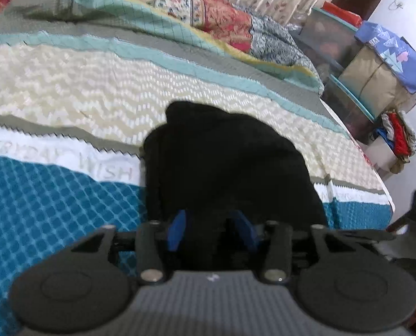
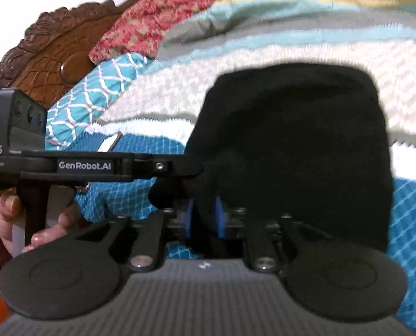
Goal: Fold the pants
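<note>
The black pants [image 1: 224, 165] lie bunched and partly folded on the bed; they also show in the right wrist view [image 2: 292, 145]. My left gripper [image 1: 212, 229] has its blue pads [image 1: 177, 231] closed on the near edge of the black fabric. My right gripper [image 2: 203, 218] is shut on the pants edge too, with cloth pinched between its blue pads [image 2: 220, 218]. The left gripper's body [image 2: 81, 165] shows at the left of the right wrist view, reaching into the same fabric edge. The fingertips are hidden by the cloth.
The bedspread [image 1: 53, 196] has teal, white and cream stripes. A patterned quilt [image 1: 196, 8] is piled at the far side. A carved wooden headboard [image 2: 48, 53] stands at the left. Storage boxes and clothes [image 1: 376, 78] stand beyond the bed's right edge.
</note>
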The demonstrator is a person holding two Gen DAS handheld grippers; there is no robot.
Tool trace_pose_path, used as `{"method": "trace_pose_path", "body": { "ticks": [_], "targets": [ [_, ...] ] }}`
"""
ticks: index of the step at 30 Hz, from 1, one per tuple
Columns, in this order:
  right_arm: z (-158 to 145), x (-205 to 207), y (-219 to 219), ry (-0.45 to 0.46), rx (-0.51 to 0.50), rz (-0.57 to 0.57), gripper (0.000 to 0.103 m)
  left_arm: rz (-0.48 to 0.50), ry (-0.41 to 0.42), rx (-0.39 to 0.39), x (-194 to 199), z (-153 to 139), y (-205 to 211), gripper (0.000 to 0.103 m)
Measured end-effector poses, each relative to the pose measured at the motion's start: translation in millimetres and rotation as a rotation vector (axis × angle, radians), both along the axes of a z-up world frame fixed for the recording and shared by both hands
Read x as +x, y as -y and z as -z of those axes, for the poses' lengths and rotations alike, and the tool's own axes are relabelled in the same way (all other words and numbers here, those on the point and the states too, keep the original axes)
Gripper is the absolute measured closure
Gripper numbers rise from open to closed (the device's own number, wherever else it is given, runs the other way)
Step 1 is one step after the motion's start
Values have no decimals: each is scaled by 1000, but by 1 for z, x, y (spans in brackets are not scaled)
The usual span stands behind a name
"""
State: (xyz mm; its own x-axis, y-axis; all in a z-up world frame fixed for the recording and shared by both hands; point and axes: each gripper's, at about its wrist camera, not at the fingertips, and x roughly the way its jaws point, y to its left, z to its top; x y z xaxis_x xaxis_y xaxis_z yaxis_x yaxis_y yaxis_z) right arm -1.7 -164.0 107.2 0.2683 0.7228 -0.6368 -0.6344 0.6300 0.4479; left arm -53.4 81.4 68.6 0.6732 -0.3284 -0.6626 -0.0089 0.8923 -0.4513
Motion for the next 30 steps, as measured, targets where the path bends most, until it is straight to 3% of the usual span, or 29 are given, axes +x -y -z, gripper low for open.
{"method": "trace_pose_path", "body": {
  "ticks": [1,3,5,6,7,8,9,13,17,20,24,27,29,30],
  "targets": [
    [-7,-2,6,35,9,15,58,-13,8,18,-2,-4,-2,45],
    [-18,-4,20,100,25,61,56,-39,17,32,-7,-10,-9,43],
    [-28,-2,37,154,48,126,52,-67,0,11,-9,-10,-18,29],
    [-30,0,45,172,57,162,46,-84,-15,0,-9,-9,-22,22],
    [-31,3,55,185,66,210,32,-103,-29,-10,-8,-6,-26,12],
    [-28,9,67,188,73,251,24,-117,-45,-24,-7,-4,-29,11],
    [-24,14,76,179,78,301,13,-124,-65,-51,-5,0,-33,10],
    [5,38,105,4,141,430,13,-125,-130,-226,6,13,-44,1],
    [33,52,113,-162,207,459,13,-103,-161,-254,24,23,-38,0],
    [43,59,108,-204,221,450,13,-88,-206,-253,36,36,-31,0],
    [51,72,96,-236,210,388,13,-60,-253,-317,45,56,-22,0],
    [65,82,88,-273,209,347,13,-62,-221,-297,46,61,-14,3],
    [64,84,77,-275,191,308,27,-41,-213,-270,48,59,-7,44],
    [61,83,70,-265,162,300,38,-44,-217,-246,48,57,-5,48]
  ]
}}
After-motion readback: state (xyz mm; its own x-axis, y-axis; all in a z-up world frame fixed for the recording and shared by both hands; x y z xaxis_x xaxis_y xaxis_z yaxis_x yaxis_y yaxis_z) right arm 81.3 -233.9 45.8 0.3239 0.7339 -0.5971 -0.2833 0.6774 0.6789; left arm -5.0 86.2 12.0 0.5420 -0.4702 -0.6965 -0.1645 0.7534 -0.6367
